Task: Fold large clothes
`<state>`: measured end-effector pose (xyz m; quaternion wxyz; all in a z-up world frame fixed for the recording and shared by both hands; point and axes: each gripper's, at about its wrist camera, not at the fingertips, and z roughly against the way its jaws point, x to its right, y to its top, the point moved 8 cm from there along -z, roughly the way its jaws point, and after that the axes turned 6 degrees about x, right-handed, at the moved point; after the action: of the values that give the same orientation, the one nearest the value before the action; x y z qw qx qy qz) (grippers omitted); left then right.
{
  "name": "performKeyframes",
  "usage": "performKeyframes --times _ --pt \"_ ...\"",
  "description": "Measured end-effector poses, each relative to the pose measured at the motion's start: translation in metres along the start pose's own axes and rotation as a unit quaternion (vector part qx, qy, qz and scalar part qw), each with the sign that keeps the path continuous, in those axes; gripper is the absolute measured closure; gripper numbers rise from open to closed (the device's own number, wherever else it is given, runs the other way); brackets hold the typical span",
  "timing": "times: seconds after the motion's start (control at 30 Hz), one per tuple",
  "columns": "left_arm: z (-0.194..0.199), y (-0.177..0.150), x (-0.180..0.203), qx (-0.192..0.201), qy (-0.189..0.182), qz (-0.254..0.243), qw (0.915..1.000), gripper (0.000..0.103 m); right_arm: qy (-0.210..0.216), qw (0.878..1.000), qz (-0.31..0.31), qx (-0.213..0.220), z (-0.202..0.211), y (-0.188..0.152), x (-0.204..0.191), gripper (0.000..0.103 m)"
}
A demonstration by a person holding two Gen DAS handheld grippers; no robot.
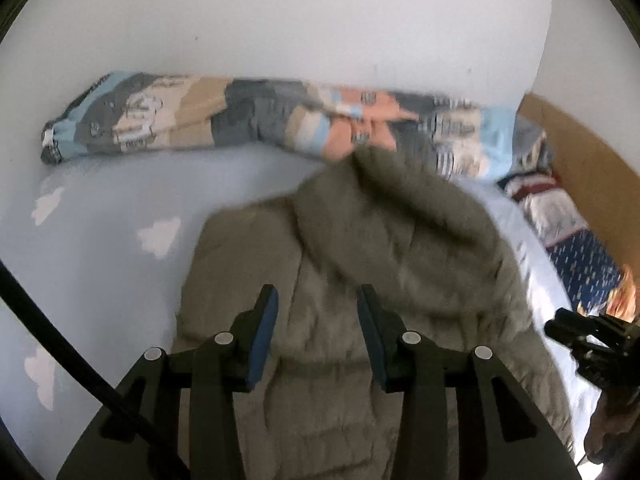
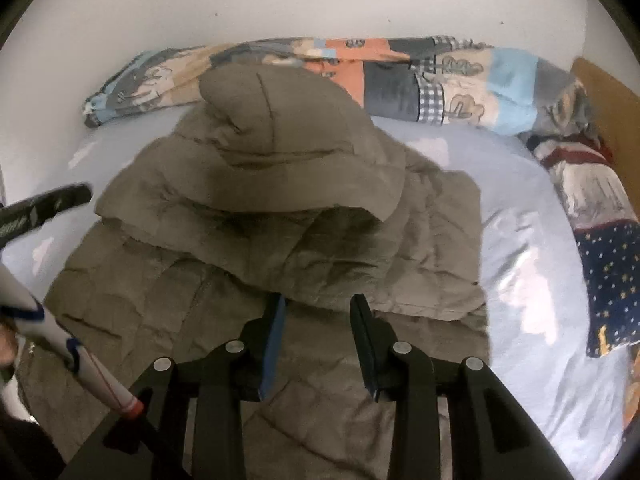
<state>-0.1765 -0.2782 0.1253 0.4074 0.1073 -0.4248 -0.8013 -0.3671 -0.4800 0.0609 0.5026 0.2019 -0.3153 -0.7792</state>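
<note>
Both wrist cameras close above their jaws, tilted down over the olive quilted hooded jacket (image 1: 360,240) (image 2: 280,200), facing the patchwork rolled quilt (image 1: 240,116) (image 2: 400,76) beyond, both sharing the pale-blue cloud-print bed sheet (image 1: 100,220) (image 2: 520,240)

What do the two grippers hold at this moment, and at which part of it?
Nothing is held. The left gripper and the right gripper both stand open above the olive quilted coat, with no fabric pinched between their pads.

Olive-grey quilted jacket (image 2: 248,208); pale blue bedsheet (image 2: 520,240), white clouds; patchwork quilt (image 2: 400,72) orange, blue, grey, beige.
</note>
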Motion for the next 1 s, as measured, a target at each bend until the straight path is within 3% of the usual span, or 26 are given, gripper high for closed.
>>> performKeyframes --times 0.13,0.3,0.43,0.5,0.73,0.87,1.0 --pt "-0.015 0.029 0.004 -0.017 -0.024 0.017 0.9994 0.057 0.012 0.993 -0.076 0.085 0.034 0.054 0.018 0.066" --pt "-0.060 0.054 0.036 -0.044 -0.065 0.018 0.9968 0.055 0.022 0.984 -0.119 0.132 0.025 0.109 0.015 0.033" --pt "-0.096 0.044 0.052 -0.060 -0.039 -0.031 0.9970 0.053 0.008 0.988 -0.117 0.104 -0.028 0.122 0.011 0.033" --pt "-0.120 0.026 0.049 -0.088 -0.020 -0.047 0.9948 0.053 0.012 0.990 -0.118 0.081 -0.052 0.115 0.012 0.033" --pt "-0.161 -0.035 0.029 -0.117 0.014 -0.064 0.9909 0.050 -0.005 0.994 -0.107 -0.028 -0.136 0.036 0.025 0.033" --pt "-0.156 -0.037 0.035 -0.124 0.038 -0.095 0.9870 0.050 -0.021 0.994 -0.092 -0.048 -0.156 0.023 0.025 0.032" --pt "-0.110 -0.028 0.033 -0.117 0.018 -0.072 0.9903 0.050 -0.009 0.994 -0.104 -0.044 -0.123 0.034 0.023 0.033"
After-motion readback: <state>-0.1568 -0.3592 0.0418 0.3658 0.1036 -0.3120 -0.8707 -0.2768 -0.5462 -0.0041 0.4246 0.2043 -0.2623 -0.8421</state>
